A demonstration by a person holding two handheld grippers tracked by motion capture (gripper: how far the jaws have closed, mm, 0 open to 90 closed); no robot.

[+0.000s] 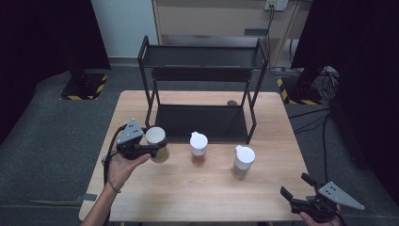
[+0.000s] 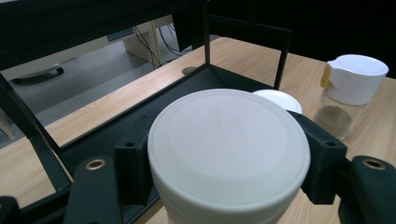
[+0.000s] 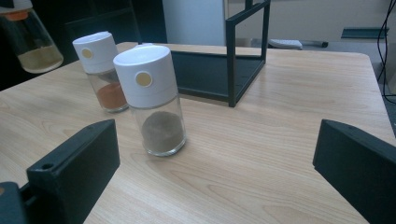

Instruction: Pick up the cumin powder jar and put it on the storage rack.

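A white-capped glass spice jar is held off the table, bound for the black metal two-tier rack.

Nearest, the right gripper (image 1: 295, 189) is kept with jaws spread wide and empty, well in front of the black metal two-tier rack (image 1: 202, 70). Closer to the rack, two white-capped glass spice jars are left standing on the light wooden table (image 1: 197, 197): one with grey powder (image 1: 243, 162), one with orange powder (image 1: 198, 148). At the rack's front left corner, a white-capped glass jar of pale powder (image 1: 156, 143) is clamped in the left gripper (image 1: 153, 149). The carrying step is judged underway; next, the jar must be swung onto the lower shelf, kept upright past the post.
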